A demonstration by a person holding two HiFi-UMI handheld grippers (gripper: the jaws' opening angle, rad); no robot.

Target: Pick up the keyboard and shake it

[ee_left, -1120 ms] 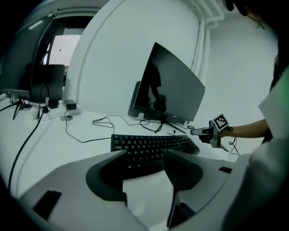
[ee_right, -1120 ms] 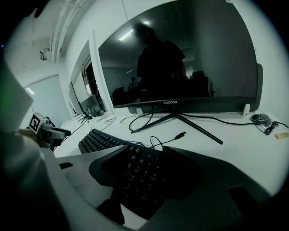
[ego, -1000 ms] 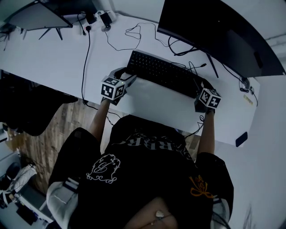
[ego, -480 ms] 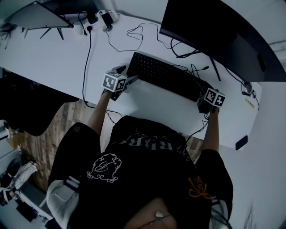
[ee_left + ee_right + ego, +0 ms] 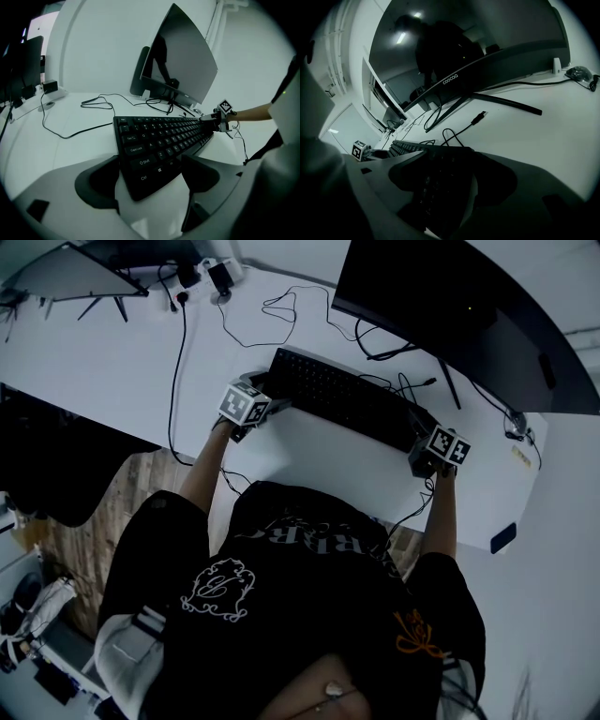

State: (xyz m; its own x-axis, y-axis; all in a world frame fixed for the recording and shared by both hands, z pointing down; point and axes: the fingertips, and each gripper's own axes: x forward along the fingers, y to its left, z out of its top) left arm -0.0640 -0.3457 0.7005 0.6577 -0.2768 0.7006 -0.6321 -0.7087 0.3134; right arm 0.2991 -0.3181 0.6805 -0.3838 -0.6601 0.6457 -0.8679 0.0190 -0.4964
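A black keyboard [image 5: 342, 399] lies slantwise on the white desk [image 5: 94, 362] in front of the curved monitor. My left gripper [image 5: 262, 395] straddles its left end. In the left gripper view the Ctrl corner of the keyboard [image 5: 159, 140] sits between the jaws, which are opening, with bare desk showing beside the right jaw. My right gripper [image 5: 424, 432] straddles the right end. In the right gripper view the keyboard [image 5: 436, 173] is dark between the jaws, which are closing, and a pale gap shows on one side.
A large curved monitor [image 5: 450, 306] on a splayed stand is behind the keyboard. Loose cables [image 5: 281, 310] and a power strip [image 5: 202, 277] lie at the back. A second screen [image 5: 66, 273] is far left. A small dark object [image 5: 503, 538] sits by the desk's near right corner.
The left gripper has slid a little further along the keyboard's left end and its jaws have widened. The right gripper has barely moved.
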